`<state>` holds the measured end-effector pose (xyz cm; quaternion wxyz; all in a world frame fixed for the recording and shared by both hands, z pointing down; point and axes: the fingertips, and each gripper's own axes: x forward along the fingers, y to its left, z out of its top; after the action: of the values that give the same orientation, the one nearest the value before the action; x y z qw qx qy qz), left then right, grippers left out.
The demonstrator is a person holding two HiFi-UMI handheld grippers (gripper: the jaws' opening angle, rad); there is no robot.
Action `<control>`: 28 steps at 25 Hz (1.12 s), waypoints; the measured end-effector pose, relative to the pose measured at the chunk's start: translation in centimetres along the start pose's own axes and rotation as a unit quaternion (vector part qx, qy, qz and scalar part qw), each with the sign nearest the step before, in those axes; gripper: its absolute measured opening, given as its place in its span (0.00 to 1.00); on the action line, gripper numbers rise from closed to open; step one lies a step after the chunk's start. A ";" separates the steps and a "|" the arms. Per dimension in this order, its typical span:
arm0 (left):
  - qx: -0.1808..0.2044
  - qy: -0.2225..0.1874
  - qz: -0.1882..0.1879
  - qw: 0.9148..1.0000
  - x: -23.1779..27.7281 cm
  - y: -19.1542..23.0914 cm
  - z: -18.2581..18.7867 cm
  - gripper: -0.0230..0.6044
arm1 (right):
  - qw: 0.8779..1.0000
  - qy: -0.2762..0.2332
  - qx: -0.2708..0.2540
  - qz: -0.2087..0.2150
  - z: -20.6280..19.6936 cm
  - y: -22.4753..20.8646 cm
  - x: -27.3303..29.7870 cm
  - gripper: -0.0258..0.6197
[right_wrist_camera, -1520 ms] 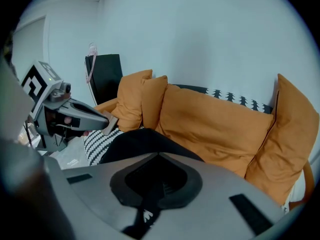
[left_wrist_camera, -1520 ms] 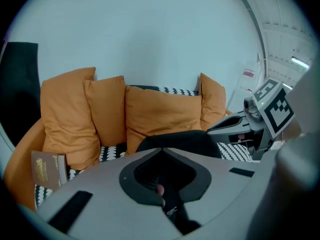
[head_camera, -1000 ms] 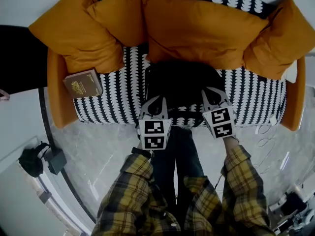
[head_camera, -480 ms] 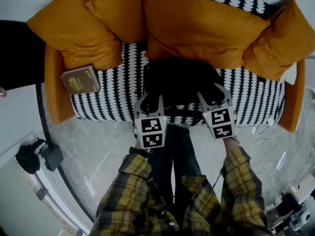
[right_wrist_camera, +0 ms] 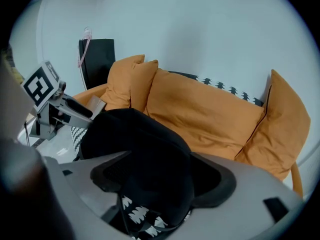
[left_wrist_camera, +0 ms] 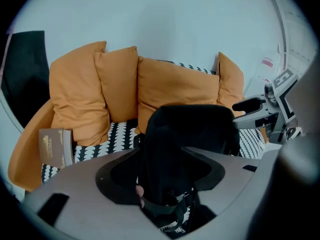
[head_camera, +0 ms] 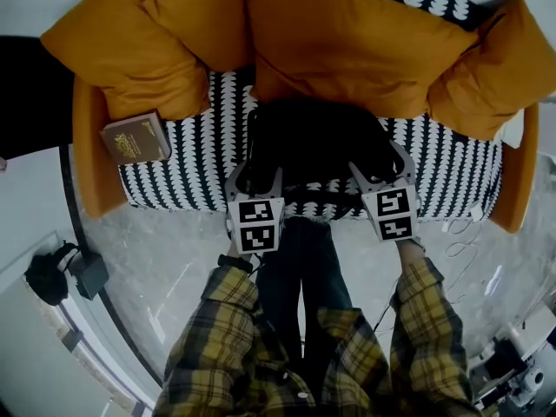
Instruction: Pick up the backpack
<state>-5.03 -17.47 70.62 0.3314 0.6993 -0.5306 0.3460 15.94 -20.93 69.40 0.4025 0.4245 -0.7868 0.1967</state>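
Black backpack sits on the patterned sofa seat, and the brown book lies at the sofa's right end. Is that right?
No. The head view shows the brown book lying at the left end of the sofa, not the right. The black backpack does sit on the patterned seat.

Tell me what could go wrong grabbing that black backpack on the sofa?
The left tool and right tool have jaws opening around the backpack.
1. Its soft fabric might slip out if they pinch only a fold.
2. The loose strap hanging over the front of the sofa might snag.
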 end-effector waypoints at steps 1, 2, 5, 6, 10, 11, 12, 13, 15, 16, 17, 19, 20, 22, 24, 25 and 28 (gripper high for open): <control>0.000 0.003 0.002 1.000 0.2 0.1 -0.2 0.44 | 1.000 0.000 0.001 -0.004 -0.1 -0.3 0.0 0.57; 0.000 0.004 0.004 1.000 0.4 0.3 -0.3 0.44 | 1.000 0.000 0.001 -0.008 -0.3 -0.7 0.1 0.58; -0.006 0.014 0.009 1.000 0.9 0.8 -0.9 0.45 | 1.000 0.008 0.009 -0.014 -1.0 -1.7 0.4 0.59; -0.007 0.019 0.008 1.000 1.1 0.8 -1.1 0.45 | 1.000 0.011 0.012 -0.014 -1.2 -2.0 0.6 0.59; -0.002 0.033 0.006 0.999 1.9 0.9 -1.6 0.46 | 1.000 0.021 0.021 -0.010 -1.9 -2.8 1.4 0.59; -0.002 0.036 0.005 0.999 2.1 0.9 -1.8 0.46 | 0.999 0.025 0.021 -0.008 -2.1 -2.9 1.7 0.59; -0.003 0.039 0.004 0.999 2.4 0.8 -1.9 0.46 | 0.999 0.029 0.022 -0.006 -2.4 -3.0 2.0 0.59; -0.003 0.042 0.003 0.999 2.7 0.7 -1.9 0.46 | 0.999 0.033 0.021 -0.004 -2.6 -3.1 2.2 0.59; -0.003 0.047 0.001 0.999 3.2 0.4 -2.0 0.46 | 0.999 0.040 0.021 -0.001 -3.0 -3.3 2.5 0.59; -0.002 0.050 0.000 0.999 3.3 0.2 -2.0 0.46 | 0.999 0.043 0.020 0.001 -3.2 -3.4 2.5 0.59; -0.002 0.053 -0.001 0.999 3.5 0.0 -2.0 0.46 | 0.999 0.046 0.020 0.003 -3.3 -3.4 2.7 0.59; 0.000 0.060 -0.003 0.998 4.2 -0.2 -2.2 0.46 | 0.998 0.055 0.022 0.007 -3.8 -3.3 3.3 0.59; 0.001 0.064 -0.003 0.998 4.6 -0.2 -2.4 0.46 | 0.998 0.060 0.022 0.010 -4.1 -3.2 3.7 0.59; 0.003 0.072 -0.006 0.997 5.5 0.0 -2.9 0.46 | 0.997 0.072 0.024 0.016 -4.8 -3.0 4.6 0.59; 0.004 0.079 -0.008 0.997 6.2 0.2 -3.3 0.46 | 0.996 0.080 0.026 0.021 -5.4 -2.8 5.3 0.59; 0.006 0.082 -0.007 0.997 6.5 0.3 -3.3 0.46 | 0.996 0.082 0.026 0.023 -5.6 -2.8 5.4 0.59; 0.011 0.093 -0.002 0.996 7.1 0.3 -3.4 0.46 | 0.996 0.086 0.022 0.023 -6.1 -3.1 5.7 0.59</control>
<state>-4.34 -18.38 78.42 0.3724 0.6690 -0.4920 0.4144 19.51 -21.61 77.48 0.4543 0.3968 -0.7544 0.2589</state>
